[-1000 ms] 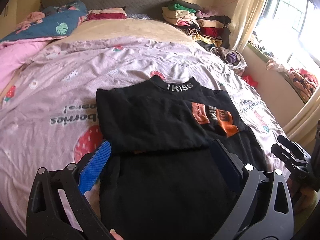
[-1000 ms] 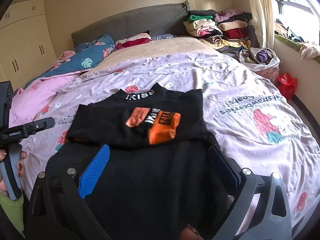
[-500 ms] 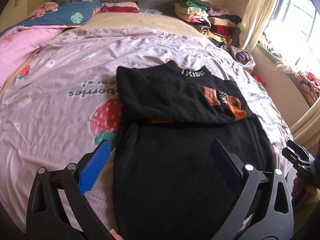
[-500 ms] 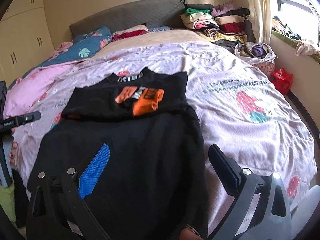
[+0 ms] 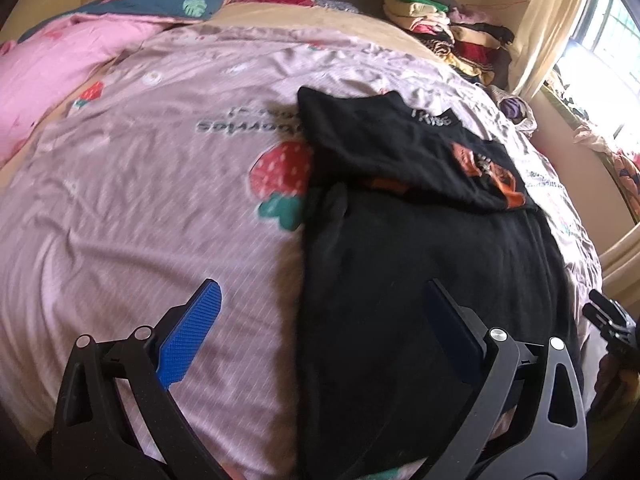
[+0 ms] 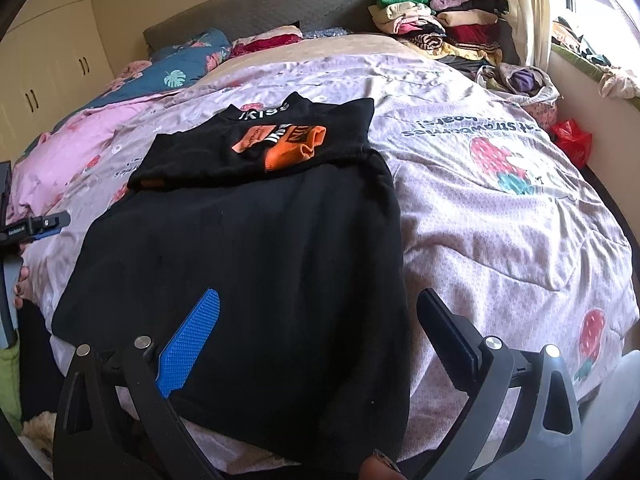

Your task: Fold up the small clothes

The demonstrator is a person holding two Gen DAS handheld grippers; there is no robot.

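Both tongs have pulled back twd the foot of the bed since the earlier frames; the left one also swung left, so its view now sits mostly over bare bedspread [image 5: 132, 184] w/ the garment off to its right. Bedspread: pink, strawberry print, wrinkled, covering most of the bed. On it, near the foot edge, lies the black shirt [image 6: 248, 264], top part already folded down over the body, hem hanging slightly over the edge. Orange patch [image 6: 296, 148] and white collar lettering show on the folded part. Prob. light, soft, floppy, not slippery; best taken at the hem corners, one per side. Left tongs [image 5: 320, 324] wide, empty. Right tongs [image 6: 316, 328] wide, empty, over the hem.
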